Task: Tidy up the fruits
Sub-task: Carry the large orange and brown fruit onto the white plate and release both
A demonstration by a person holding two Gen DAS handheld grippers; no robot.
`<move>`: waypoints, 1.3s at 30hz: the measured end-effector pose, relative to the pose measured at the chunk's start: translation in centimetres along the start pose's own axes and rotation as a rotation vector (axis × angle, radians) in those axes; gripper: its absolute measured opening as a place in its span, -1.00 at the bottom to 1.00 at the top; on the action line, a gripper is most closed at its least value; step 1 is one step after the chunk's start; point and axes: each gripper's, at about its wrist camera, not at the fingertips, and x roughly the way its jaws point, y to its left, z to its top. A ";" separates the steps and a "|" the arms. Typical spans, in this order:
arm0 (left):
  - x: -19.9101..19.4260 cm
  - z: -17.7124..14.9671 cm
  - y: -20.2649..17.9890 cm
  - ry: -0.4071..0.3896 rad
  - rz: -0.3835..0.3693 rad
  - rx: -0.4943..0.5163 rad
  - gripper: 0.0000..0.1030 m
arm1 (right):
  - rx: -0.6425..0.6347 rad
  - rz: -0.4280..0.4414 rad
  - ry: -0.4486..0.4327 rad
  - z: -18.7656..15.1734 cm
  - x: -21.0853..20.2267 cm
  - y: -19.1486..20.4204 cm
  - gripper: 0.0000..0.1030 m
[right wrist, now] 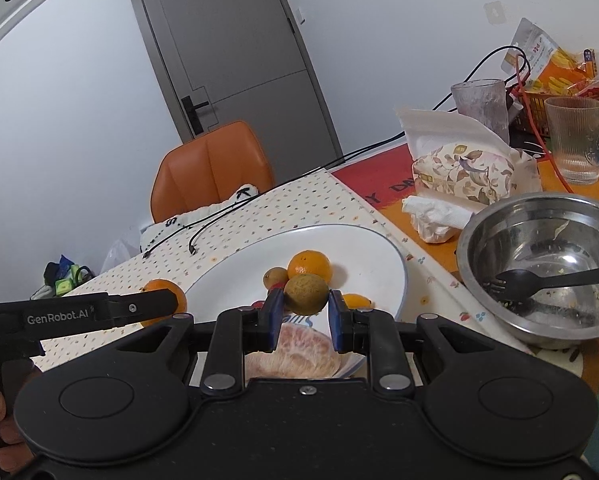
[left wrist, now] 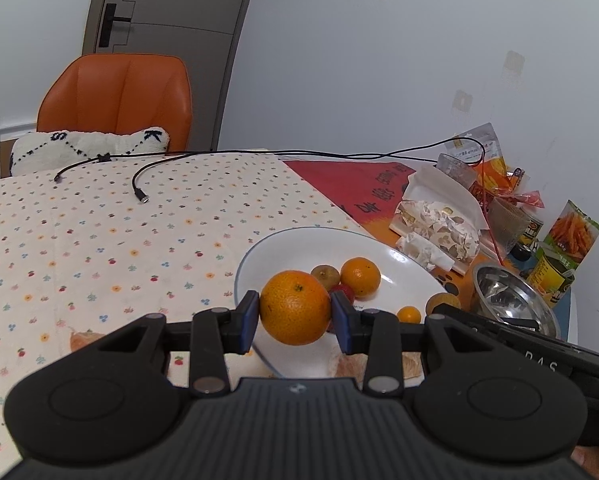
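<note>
Your tabletop [left wrist: 99,240] wears a white cloth with tiny dots, and a red and orange mat lies to the right. Behind it stand an orange chair [left wrist: 119,96], a grey door [left wrist: 167,4] and a plain white wall. Two black cables [left wrist: 139,184] lie across the cloth. Your left tongs [left wrist: 295,314] pinch a big orange [left wrist: 295,308] over the near edge of the white plate [left wrist: 299,244]. Your right tongs [right wrist: 304,314] pinch a brownish-green fruit [right wrist: 305,294] above the same plate. Four small fruits rest in the plate, and a peeled piece lies at its near rim. Right of it sit a tissue pack [right wrist: 459,172], one steel bowl [right wrist: 539,272] holding a black fork [right wrist: 539,280], and two glasses [right wrist: 575,140].
</note>
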 end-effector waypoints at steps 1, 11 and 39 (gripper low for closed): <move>0.1 0.1 -0.1 0.000 0.000 0.000 -0.27 | 0.001 0.000 0.000 0.1 0.0 -0.1 -0.56; 0.2 0.5 0.1 -0.006 0.008 -0.010 -0.20 | 0.002 0.003 0.003 0.2 0.2 -0.1 -0.56; -5.0 -0.1 4.6 -0.051 0.108 -0.048 0.54 | -0.035 0.060 0.007 0.1 -0.7 3.4 -0.18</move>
